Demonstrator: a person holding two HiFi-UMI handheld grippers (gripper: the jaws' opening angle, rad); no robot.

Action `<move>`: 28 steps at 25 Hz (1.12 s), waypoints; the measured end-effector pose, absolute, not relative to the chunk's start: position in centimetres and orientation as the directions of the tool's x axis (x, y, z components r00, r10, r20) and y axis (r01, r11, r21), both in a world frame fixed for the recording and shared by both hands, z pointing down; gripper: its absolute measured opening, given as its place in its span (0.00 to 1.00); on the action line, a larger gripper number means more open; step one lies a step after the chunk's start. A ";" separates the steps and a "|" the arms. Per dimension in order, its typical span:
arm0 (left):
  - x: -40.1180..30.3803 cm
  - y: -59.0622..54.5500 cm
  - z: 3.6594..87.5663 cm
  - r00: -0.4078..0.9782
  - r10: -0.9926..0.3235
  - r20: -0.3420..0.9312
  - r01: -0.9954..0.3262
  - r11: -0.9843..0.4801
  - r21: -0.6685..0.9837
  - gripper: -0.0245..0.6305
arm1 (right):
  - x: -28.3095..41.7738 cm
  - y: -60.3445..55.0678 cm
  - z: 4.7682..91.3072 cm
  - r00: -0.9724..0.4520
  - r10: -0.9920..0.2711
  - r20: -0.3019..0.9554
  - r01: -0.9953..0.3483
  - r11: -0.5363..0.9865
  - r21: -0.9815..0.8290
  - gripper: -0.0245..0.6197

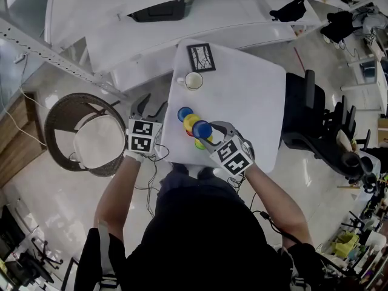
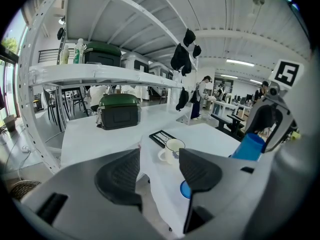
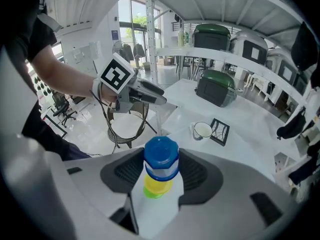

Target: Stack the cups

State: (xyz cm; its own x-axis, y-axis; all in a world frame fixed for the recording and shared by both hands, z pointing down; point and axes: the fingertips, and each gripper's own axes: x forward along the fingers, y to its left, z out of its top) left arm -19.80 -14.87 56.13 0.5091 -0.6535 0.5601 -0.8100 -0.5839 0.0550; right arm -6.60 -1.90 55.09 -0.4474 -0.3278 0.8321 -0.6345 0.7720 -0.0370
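Note:
My right gripper (image 1: 208, 133) is shut on an upside-down blue cup (image 3: 161, 158), its pads pressing both sides. The cup hangs just above a yellow cup on a green one (image 3: 156, 187) near the front of the white table (image 1: 254, 96). Seen from the left gripper view, this blue cup (image 2: 248, 146) is off the table. Further back stand another blue cup (image 1: 185, 113) and a yellow cup (image 1: 191, 122) over a red one. My left gripper (image 1: 150, 107) hovers off the table's left edge, open and empty (image 2: 160, 166).
A white mug (image 1: 193, 80) and a black framed picture (image 1: 201, 57) sit at the table's far end. A round wicker chair (image 1: 60, 117) stands to the left, a black office chair (image 1: 315, 120) to the right. Shelves with green-lidded bins (image 2: 118, 111) lie beyond.

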 end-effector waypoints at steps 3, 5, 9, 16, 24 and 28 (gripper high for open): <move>-19.8 -15.0 56.1 0.507 -0.654 0.562 -0.812 -0.581 0.056 0.41 | -6.7 -2.0 55.0 -0.467 -0.337 0.817 -0.650 0.758 -0.059 0.41; -19.7 -15.1 55.9 0.507 -0.657 0.557 -0.813 -0.580 0.056 0.41 | -6.8 -2.3 54.5 -0.489 -0.347 0.800 -0.659 0.748 -0.078 0.43; -19.5 -15.2 55.6 0.506 -0.662 0.552 -0.813 -0.580 0.050 0.41 | -6.6 -3.2 52.6 -0.550 -0.405 0.730 -0.691 0.712 -0.126 0.44; -18.6 -15.0 54.5 0.498 -0.667 0.553 -0.816 -0.577 0.039 0.41 | -4.1 -5.7 48.2 -0.602 -0.571 0.558 -0.766 0.611 -0.200 0.38; -17.5 -14.8 52.9 0.483 -0.689 0.541 -0.827 -0.561 0.025 0.41 | 0.3 -7.5 45.3 -0.507 -0.720 0.474 -0.859 0.469 -0.206 0.16; -17.2 -14.3 52.3 0.473 -0.696 0.540 -0.833 -0.553 0.016 0.41 | 2.1 -7.9 44.0 -0.464 -0.770 0.439 -0.885 0.426 -0.187 0.13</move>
